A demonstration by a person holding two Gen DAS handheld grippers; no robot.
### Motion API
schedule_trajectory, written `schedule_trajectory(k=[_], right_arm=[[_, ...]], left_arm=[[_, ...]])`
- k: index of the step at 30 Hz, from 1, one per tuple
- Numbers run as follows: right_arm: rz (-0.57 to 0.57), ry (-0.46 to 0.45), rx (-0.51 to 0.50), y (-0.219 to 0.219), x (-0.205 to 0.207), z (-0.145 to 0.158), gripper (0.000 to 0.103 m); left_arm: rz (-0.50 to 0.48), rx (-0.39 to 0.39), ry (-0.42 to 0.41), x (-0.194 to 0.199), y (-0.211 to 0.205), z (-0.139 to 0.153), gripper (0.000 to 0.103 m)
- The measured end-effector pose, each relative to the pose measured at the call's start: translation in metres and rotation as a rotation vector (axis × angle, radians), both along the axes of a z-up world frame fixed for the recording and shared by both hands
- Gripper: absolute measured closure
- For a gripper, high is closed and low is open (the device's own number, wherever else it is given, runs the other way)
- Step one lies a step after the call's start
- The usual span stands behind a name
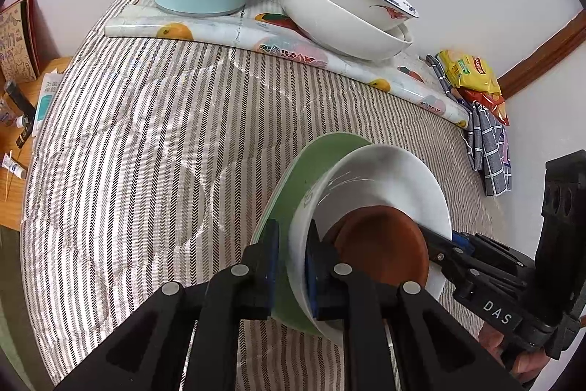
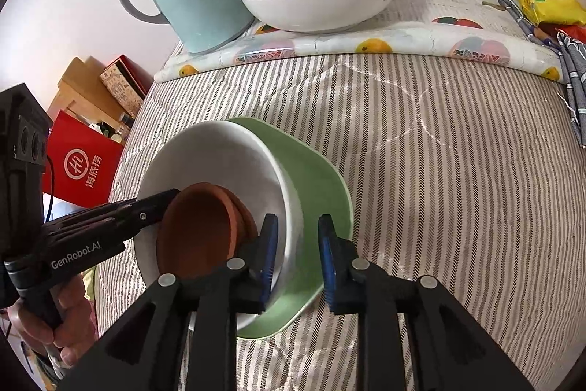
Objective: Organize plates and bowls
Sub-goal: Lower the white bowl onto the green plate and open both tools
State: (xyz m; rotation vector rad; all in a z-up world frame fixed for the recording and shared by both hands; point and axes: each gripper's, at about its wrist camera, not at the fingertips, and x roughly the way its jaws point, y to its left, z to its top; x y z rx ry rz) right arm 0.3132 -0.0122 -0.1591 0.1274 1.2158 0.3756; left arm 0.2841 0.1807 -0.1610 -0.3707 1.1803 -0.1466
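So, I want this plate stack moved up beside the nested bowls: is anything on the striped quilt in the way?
Nothing visible: the striped quilt lies bare between the green plate and the nested white bowls, up to the fruit-print mat's edge.

White "DAS" lettering on the right tool (image 1: 436,246); "GenRobot.AI" on the left tool (image 2: 161,204); red bag (image 2: 82,167) printed "Hi 海底捞"

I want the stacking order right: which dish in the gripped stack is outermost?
The green plate: it sits beneath the white bowl, which holds the brown saucers.
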Motion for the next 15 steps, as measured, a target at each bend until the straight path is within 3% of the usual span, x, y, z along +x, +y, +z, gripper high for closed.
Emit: schedule_trajectory(k=[7, 15], right_arm=[[0.002, -0.008, 0.001, -0.001, -0.001, 0.001, 0.076], [0.009, -0.036, 0.0, -0.009, -0.014, 0.016, 0.076]], left_arm=[[0.002, 0.01, 0.004, -0.005, 0.001, 0.004, 0.088], [0.021, 0.064, -0.023, -0.02, -0.001, 0.019, 0.079]])
